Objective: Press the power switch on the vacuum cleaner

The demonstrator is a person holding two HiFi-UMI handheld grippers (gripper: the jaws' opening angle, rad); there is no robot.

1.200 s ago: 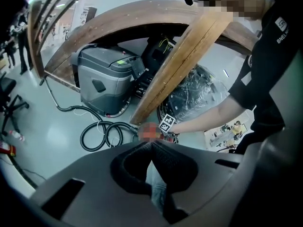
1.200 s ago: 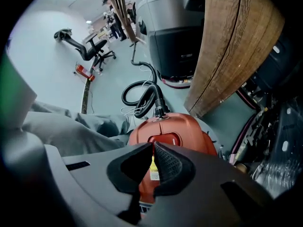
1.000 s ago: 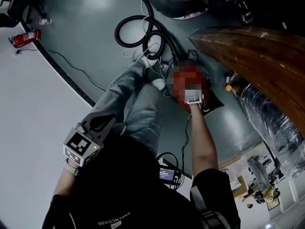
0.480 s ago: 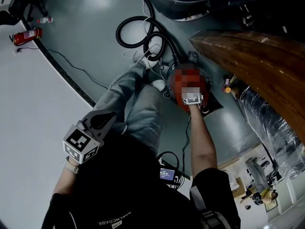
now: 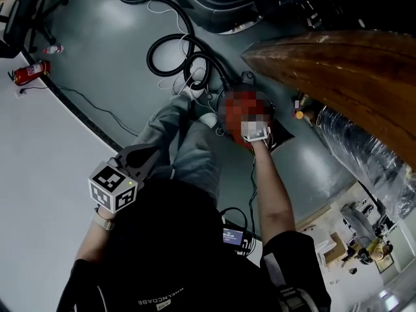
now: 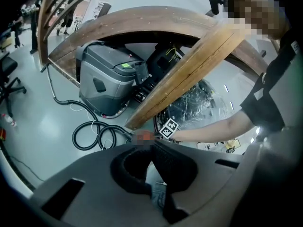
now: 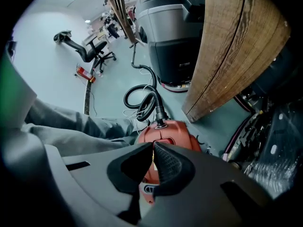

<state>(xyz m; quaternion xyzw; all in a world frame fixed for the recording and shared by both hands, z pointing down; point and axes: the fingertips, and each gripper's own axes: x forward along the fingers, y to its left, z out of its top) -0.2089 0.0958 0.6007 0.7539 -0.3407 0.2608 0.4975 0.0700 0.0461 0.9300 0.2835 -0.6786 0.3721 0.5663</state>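
**Change from earlier frames.** In the head view the right claw (image 5: 255, 129) and the vacuum cleaner (image 5: 235, 106) now sit higher and further left in the picture. The claw remains over the red body, with the right arm reaching forward. The left claw (image 5: 138, 160) has stayed beside the person's thigh.

**Head view.** The vacuum cleaner stands on the floor at 12 o'clock from the person, just beyond the feet. Its black hose (image 5: 170, 49) coils at 11 o'clock from the body. A wooden beam (image 5: 338, 64) crosses at 2 o'clock. The contact between claw and shell cannot be made out here.

**Left gripper view.** The left claw (image 6: 151, 145) has its jaws closed together on nothing, with trouser fabric showing below them. It takes no part in the step.

**Right gripper view.** The right claw (image 7: 152, 146) is drawn narrow, its tips meeting with only a slit below them, and it holds nothing. It points down at the vacuum cleaner (image 7: 166, 130), very close above the shell. The hose (image 7: 140, 96) enters at 12 o'clock. A pale oval at 6 o'clock, under the tips, may be the switch; this is unconfirmed.

**Step in hand.** Final approach to the press, judged not yet complete.

**Next move.** Keep the jaws closed as one blunt tip, centre it on the switch, and push straight down without sliding.
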